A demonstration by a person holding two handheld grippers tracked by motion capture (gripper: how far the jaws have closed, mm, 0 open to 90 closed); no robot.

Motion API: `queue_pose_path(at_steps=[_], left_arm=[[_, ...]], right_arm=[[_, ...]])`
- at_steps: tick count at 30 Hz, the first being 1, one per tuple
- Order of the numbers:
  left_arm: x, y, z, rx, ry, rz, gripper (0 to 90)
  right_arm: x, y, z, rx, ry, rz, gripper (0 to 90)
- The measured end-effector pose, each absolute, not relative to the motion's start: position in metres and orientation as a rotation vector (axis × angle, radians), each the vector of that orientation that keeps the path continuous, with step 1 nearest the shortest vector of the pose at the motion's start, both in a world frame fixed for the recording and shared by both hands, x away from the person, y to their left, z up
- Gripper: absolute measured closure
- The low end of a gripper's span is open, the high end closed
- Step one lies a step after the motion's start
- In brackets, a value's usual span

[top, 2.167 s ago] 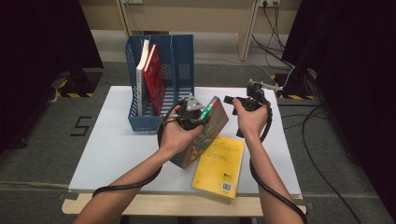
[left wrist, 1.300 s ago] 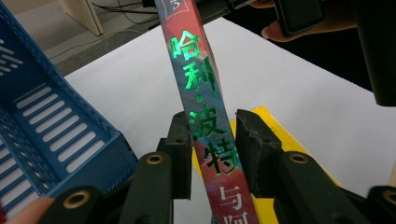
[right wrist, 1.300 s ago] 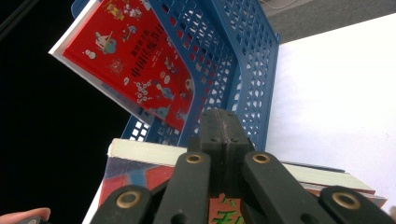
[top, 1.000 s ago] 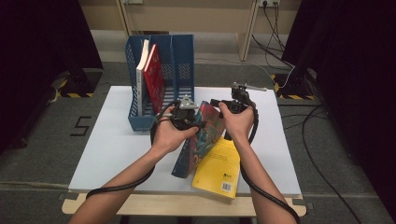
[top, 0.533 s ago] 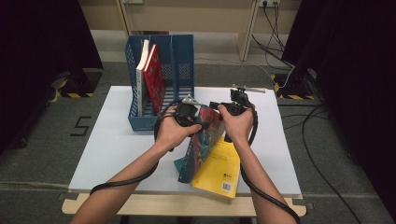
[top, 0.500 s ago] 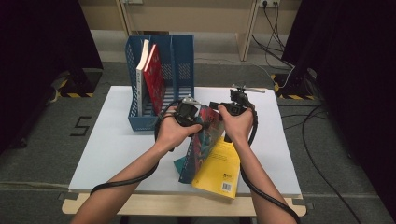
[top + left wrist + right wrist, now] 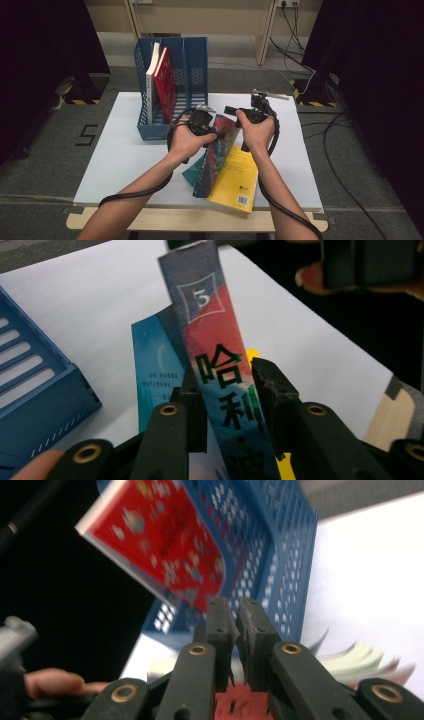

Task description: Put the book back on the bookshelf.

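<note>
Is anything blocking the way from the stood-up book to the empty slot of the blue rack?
Nothing visible does. The colourful book stands between both tools, just in front of the blue rack; its right slot is empty, and the red book leans in the left one.

Your multicoloured book (image 7: 216, 157) stands tilted on its edge, spine (image 7: 222, 385) showing a "5" and green characters, its lower part resting against the flat yellow book (image 7: 235, 181).
</note>
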State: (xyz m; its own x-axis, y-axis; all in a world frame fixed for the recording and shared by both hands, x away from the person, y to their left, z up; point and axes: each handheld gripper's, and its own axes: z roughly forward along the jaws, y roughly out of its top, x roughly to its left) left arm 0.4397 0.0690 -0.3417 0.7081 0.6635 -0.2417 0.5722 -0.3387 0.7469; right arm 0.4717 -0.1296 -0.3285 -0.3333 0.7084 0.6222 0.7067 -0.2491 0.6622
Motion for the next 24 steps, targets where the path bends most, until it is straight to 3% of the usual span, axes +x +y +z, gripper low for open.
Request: queue_pose_path(at_steps=[9, 24], left_arm=[[0.427, 0.093, -0.323, 1.996, 0.882, 0.154, 74.1], [0.427, 0.133, -0.309, 1.968, 0.880, 0.237, 74.1]], right_arm=[[0.460, -0.176, -0.310, 1.806, 1.688, 1.766, 81.2], [0.464, -0.186, -0.359, 1.917, 1.802, 1.612, 77.4]])
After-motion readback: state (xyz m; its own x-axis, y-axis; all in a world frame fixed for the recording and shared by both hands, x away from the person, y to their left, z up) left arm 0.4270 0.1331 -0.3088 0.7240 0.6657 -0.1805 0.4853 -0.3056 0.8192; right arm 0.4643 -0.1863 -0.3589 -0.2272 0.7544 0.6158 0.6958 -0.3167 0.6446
